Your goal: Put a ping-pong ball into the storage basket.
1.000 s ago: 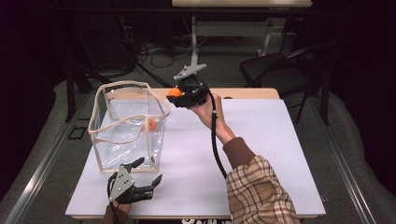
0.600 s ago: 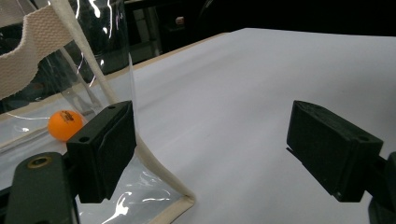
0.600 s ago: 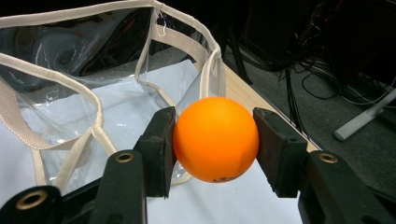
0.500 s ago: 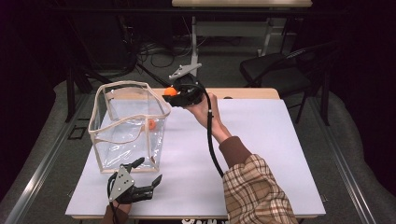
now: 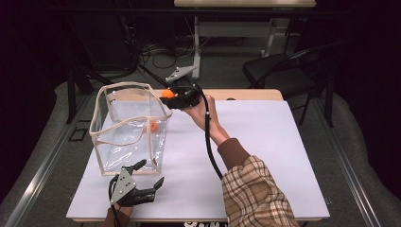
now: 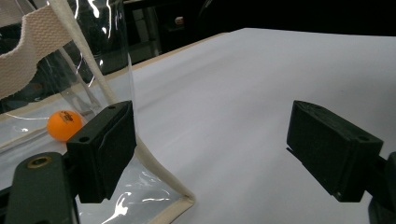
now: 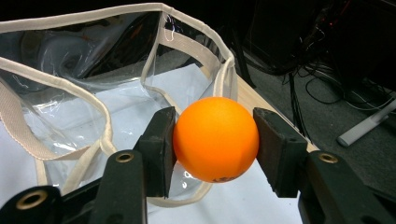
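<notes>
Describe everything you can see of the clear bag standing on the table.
The clear bag is a boxy tote of see-through plastic, edged with cream fabric binding and a webbing handle. It stands upright and open-topped on the left of the white table. One orange ball lies inside. The right tongs hold a second orange ball by its rim; the left tongs sit open beside its near corner.

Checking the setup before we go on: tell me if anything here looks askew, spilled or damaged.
Nothing stands out. The clear bag stands upright and open on the white table, one orange ball lying inside it. The right tongs grip a second orange ball squarely near the bag's rim. The left tongs rest open beside the bag.
</notes>
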Demonstrator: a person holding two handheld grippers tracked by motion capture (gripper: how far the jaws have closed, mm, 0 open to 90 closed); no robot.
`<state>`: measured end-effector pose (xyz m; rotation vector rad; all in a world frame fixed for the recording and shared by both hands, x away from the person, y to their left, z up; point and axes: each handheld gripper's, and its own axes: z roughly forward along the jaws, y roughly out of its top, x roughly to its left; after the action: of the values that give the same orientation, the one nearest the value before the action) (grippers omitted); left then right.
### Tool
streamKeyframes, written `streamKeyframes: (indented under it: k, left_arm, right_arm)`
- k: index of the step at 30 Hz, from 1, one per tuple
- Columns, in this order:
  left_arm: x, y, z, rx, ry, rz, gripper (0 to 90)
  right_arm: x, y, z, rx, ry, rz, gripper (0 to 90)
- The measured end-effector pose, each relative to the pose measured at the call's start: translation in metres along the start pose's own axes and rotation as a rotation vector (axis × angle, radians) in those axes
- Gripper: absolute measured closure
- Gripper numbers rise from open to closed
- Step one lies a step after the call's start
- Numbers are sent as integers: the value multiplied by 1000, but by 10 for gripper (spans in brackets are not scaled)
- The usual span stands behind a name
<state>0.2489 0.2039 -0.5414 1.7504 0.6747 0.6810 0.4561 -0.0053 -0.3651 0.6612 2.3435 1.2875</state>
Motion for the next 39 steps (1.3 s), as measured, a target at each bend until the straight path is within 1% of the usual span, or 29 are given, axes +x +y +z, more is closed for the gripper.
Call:
streamKeyframes:
  k: [9,22,26,32,39]
  left_arm:
    - [0,0,0,-1,-1,-2,158]
    - [0,0,0,-1,1,0,158]
    - [0,0,0,-1,-1,-2,158]
    - [0,0,0,-1,-1,-3,158]
    - [0,0,0,-1,-2,-3,158]
  right_arm:
    - [6,3,7,5,9,-11,509]
    - [11,3,15,14,17,-1,508]
    - [14,3,18,16,20,-6,508]
    - [14,2,22,15,26,-3,508]
    - [15,1,27,32,27,5,508]
